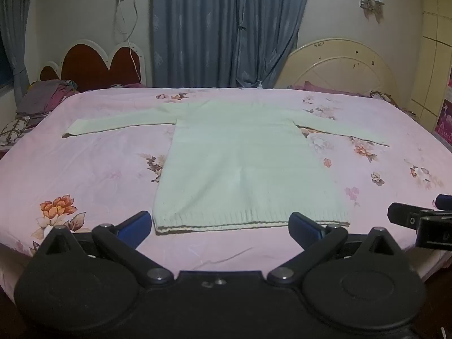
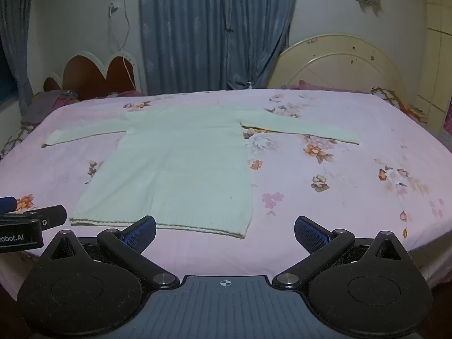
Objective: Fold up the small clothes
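A pale green knitted sweater (image 1: 240,163) (image 2: 175,163) lies flat on the pink flowered bed sheet, both sleeves spread sideways and the ribbed hem toward me. My left gripper (image 1: 220,226) stands open just in front of the hem, nothing between its blue pads. My right gripper (image 2: 225,233) is open too, near the hem's right corner, with only sheet between its fingers. Each gripper shows at the other view's edge: the right one (image 1: 418,223) and the left one (image 2: 28,223). Neither touches the sweater.
The bed (image 1: 84,169) fills both views, its near edge just below the grippers. Pillows and a heart-shaped headboard (image 1: 93,65) are at the far left, a cream round headboard (image 1: 339,65) at the far right, blue curtains (image 1: 226,28) behind.
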Available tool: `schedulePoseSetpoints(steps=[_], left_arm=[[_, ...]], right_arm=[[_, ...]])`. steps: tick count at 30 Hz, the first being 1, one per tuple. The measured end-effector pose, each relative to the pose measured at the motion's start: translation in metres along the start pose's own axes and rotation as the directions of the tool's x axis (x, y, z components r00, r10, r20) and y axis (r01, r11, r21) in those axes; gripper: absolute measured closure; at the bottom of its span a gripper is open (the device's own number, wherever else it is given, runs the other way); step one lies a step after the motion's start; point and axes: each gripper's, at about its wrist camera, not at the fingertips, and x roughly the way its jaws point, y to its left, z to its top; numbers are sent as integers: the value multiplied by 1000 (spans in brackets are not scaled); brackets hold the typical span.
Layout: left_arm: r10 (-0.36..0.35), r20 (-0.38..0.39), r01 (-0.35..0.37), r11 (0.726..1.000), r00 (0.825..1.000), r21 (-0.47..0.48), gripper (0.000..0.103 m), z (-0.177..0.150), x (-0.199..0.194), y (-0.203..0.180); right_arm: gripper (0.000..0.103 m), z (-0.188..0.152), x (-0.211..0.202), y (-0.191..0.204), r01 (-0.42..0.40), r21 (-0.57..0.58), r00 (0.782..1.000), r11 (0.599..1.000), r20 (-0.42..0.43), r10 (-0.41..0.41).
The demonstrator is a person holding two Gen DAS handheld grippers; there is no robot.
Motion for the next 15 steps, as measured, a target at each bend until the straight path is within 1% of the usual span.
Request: schedulePoseSetpoints(steps=[7, 8, 14, 15], left_arm=[[7, 12, -7, 1000, 1000, -8, 0, 2, -1, -3], [-4, 4, 4, 1000, 1000, -11, 0, -2, 2, -2], [-5, 4, 5, 1000, 1000, -10, 0, -2, -1, 0], [-5, 5, 5, 1000, 1000, -10, 0, -2, -1, 0]], right_arm=[[0, 0, 2, 0, -2, 0, 1000, 1000, -7, 2], [0, 0, 2, 0, -4, 1, 1000, 1000, -7, 4], [0, 1, 7, -4, -2, -1, 1000, 1000, -4, 2], [0, -1, 2, -1, -2, -2, 1000, 1000, -4, 2]])
